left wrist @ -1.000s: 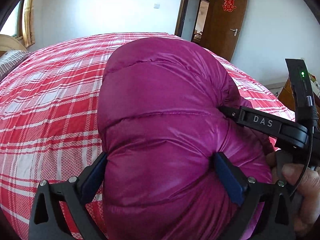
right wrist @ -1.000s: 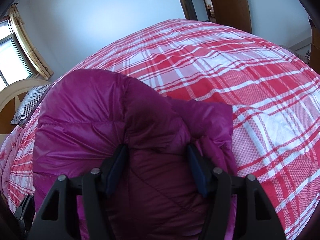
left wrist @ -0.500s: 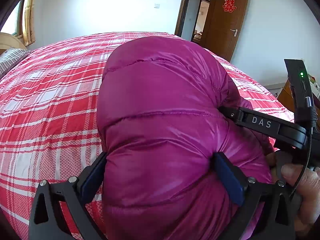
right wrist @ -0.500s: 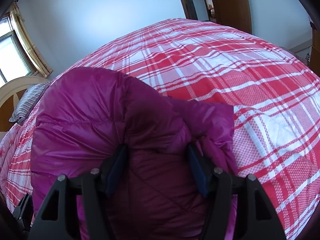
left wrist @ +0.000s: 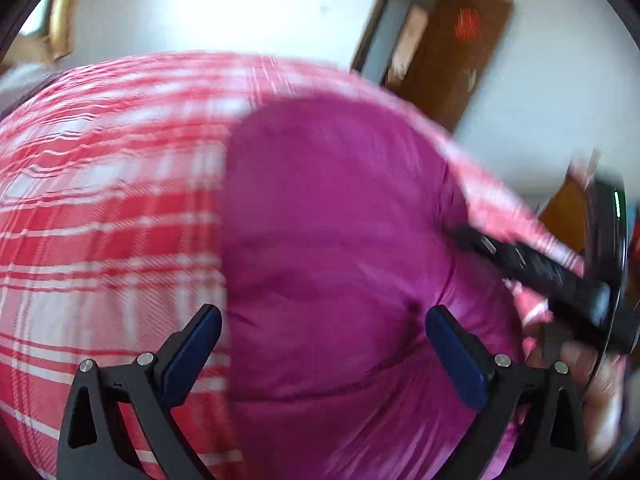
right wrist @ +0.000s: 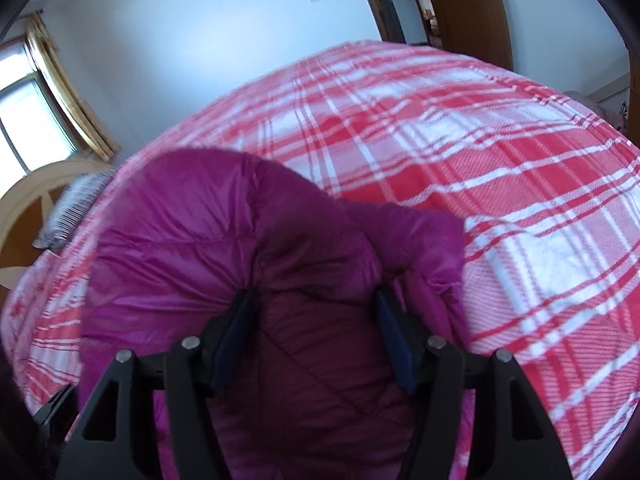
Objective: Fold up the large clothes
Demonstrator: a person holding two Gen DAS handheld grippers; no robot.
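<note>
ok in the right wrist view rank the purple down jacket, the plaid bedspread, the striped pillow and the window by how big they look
1. Plaid bedspread and purple down jacket: close in area; the jacket sits nearest the camera, so unsure.
2. Window.
3. Striped pillow, mostly hidden behind the jacket.

The left claw (left wrist: 322, 354) has let go of the purple jacket (left wrist: 340, 240); its left finger (left wrist: 192, 354) now sits off the jacket.

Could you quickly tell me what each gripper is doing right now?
Left gripper: open, fingers spread around the magenta down jacket, not clamping it.
Right gripper: shut on the jacket's bunched fabric.
</note>
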